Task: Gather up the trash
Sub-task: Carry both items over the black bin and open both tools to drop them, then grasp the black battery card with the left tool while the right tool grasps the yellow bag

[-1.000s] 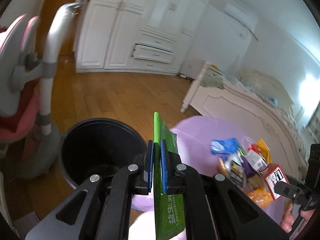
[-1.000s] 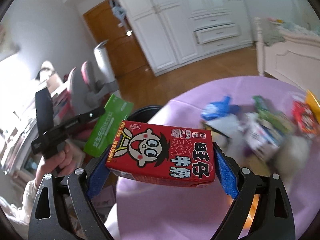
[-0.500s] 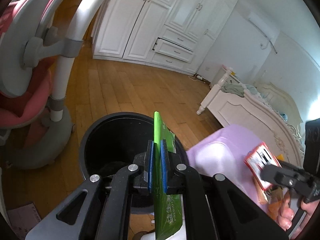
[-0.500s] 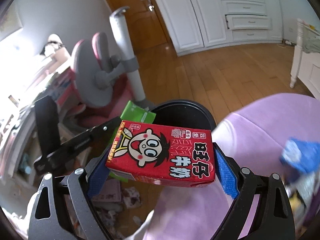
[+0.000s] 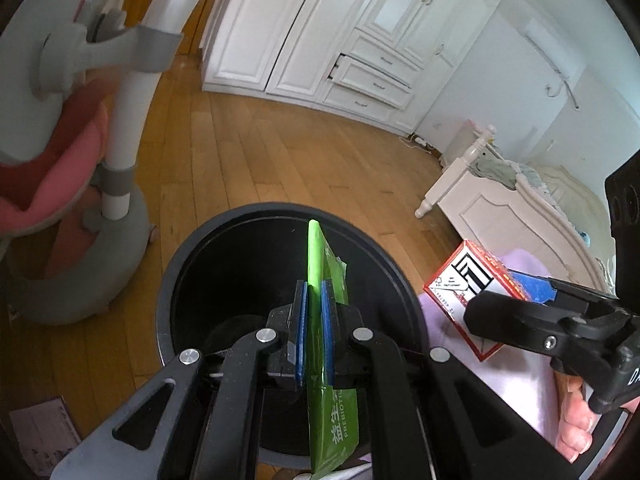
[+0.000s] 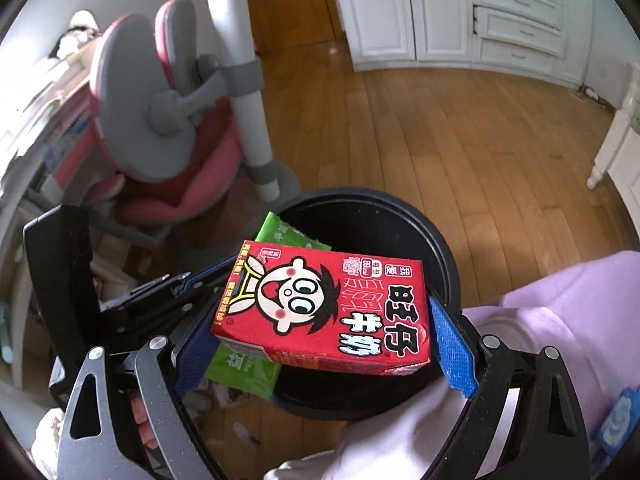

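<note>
In our left gripper [image 5: 314, 294] we hold a flat green probiotic sachet [image 5: 326, 364], pinched edge-on between the two blue pads [image 5: 327, 320] so that it stands upright, its top edge rising past the fingertips and its printed lower half hanging down toward the camera. Directly beneath and beyond it sits the round black plastic trash bin [image 5: 192, 264], whose open mouth fills the middle of the left wrist view; the sachet is above the opening, not inside it.

Our right gripper [image 6: 324, 312] is clamped on a red milk carton with a cartoon boy's face [image 6: 324, 304], the blue pads [image 6: 454, 352] pressing its two short ends so that the carton lies crosswise between the fingers (its print reads upside down to us). From the right wrist view the carton hovers over the near part of the same bin [image 6: 436, 236], and the green sachet [image 6: 280, 234] shows just behind and below it, held by the left gripper [image 6: 208, 276], whose body lies to the left.

In the left wrist view the red carton [image 5: 468, 280] appears at the right, beside the bin's rim and above the lilac cloth of the tabletop [image 5: 516, 368]. The bin stands on a wooden plank floor [image 5: 256, 152], with a grey and pink child's chair [image 6: 168, 120] just beside it and white panelled wardrobes [image 5: 320, 32] along the far wall.
</note>
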### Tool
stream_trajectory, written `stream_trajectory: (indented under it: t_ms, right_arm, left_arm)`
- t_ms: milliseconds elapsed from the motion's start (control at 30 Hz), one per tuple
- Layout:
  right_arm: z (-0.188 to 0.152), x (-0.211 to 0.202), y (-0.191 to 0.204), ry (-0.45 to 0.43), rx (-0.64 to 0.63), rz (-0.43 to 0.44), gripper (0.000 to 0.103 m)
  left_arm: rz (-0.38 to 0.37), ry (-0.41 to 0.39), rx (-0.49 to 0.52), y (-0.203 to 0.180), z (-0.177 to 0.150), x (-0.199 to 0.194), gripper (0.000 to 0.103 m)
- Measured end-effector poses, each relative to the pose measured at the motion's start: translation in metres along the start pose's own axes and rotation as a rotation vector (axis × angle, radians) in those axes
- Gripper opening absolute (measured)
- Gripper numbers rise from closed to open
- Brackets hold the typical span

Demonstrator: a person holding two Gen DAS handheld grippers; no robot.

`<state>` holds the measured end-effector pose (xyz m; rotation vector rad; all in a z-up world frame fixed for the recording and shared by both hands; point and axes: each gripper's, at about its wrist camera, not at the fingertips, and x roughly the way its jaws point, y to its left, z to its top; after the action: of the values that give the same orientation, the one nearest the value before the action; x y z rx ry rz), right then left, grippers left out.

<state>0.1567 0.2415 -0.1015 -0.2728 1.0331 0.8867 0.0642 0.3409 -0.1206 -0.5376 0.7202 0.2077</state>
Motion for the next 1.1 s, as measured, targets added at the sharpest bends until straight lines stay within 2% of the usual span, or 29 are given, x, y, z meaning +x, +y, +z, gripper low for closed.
stream_trajectory:
  t_ms: [233, 433, 500, 533, 567, 600, 800, 833, 867, 900, 1100]
  right_arm:
    - [0.001, 0.025, -0.004, 0.047, 0.011, 0.005, 0.091]
    - [-0.001, 0.028, -0.003, 0.052, 0.0, 0.008, 0.091]
    - [-0.003, 0.022, -0.004, 0.035, 0.003, 0.008, 0.095]
    - [-0.004, 0.019, -0.005, 0.027, 0.004, 0.011, 0.097]
    - [-0.005, 0.014, -0.005, 0.01, 0.007, 0.018, 0.098]
    - [-0.007, 0.008, -0.006, -0.002, 0.01, 0.018, 0.098]
    - [-0.026, -0.035, -0.01, -0.09, 0.036, 0.055, 0.098]
    - [-0.031, -0.045, -0.011, -0.113, 0.038, 0.06, 0.098]
    - [-0.038, -0.057, -0.012, -0.141, 0.04, 0.065, 0.098]
    - [-0.045, -0.07, -0.014, -0.168, 0.043, 0.066, 0.098]
    - [-0.093, -0.14, -0.04, -0.305, 0.096, 0.075, 0.098]
  left_arm:
    - [0.02, 0.02, -0.007, 0.009, -0.001, 0.012, 0.008]
    - [0.059, -0.008, 0.05, 0.001, 0.003, 0.007, 0.013]
    - [0.076, -0.014, 0.058, 0.0, 0.004, 0.002, 0.031]
    - [0.084, -0.027, 0.061, 0.0, 0.004, -0.002, 0.055]
    - [0.097, -0.055, 0.063, -0.002, 0.002, -0.01, 0.074]
    - [0.116, -0.081, 0.065, -0.004, 0.001, -0.016, 0.076]
    - [0.107, -0.117, 0.074, -0.019, -0.004, -0.051, 0.08]
    - [0.106, -0.125, 0.076, -0.023, -0.005, -0.056, 0.083]
    - [0.102, -0.136, 0.081, -0.028, -0.007, -0.064, 0.09]
    - [0.097, -0.149, 0.088, -0.034, -0.009, -0.07, 0.092]
    - [0.041, -0.177, 0.159, -0.086, -0.024, -0.097, 0.095]
